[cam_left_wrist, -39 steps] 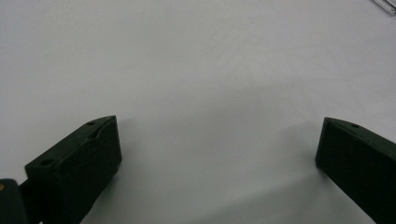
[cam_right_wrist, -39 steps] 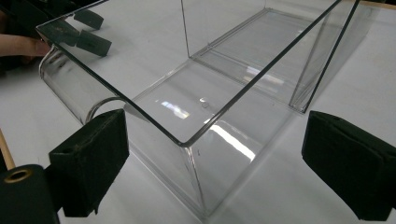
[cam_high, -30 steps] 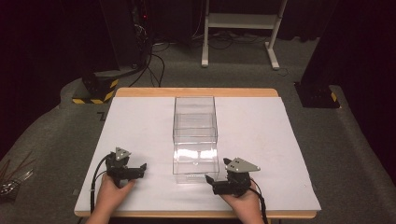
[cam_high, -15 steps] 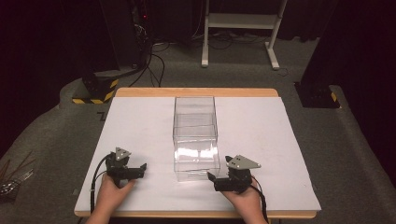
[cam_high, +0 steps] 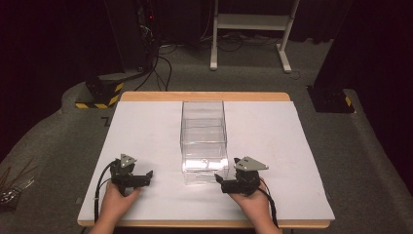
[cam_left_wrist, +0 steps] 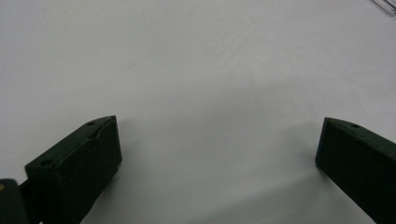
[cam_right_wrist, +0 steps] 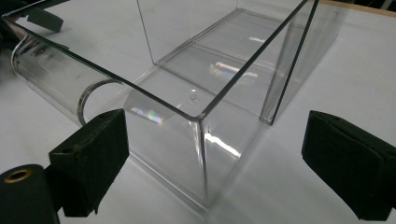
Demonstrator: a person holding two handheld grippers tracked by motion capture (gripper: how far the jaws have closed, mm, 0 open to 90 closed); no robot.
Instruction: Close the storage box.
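While both rest on white table point(cam_high: 292, 146), clear box point(cam_high: 204, 141) centre, right gripper point(cam_high: 219, 183) spread at its near corner, left gripper point(cam_high: 146, 176) spread w/ nothing between, cables and stand beyond.

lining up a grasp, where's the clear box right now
In the high view the clear box stands mid-table on the white sheet, its near corner just ahead of the open right hand-held gripper.

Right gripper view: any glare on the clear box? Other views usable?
Right gripper view: bright glints and a rainbow streak on the clear plastic box, edges sharp. High view: dark surroundings, white table cover evenly lit. Left gripper view: soft shadows beneath the black jaws.
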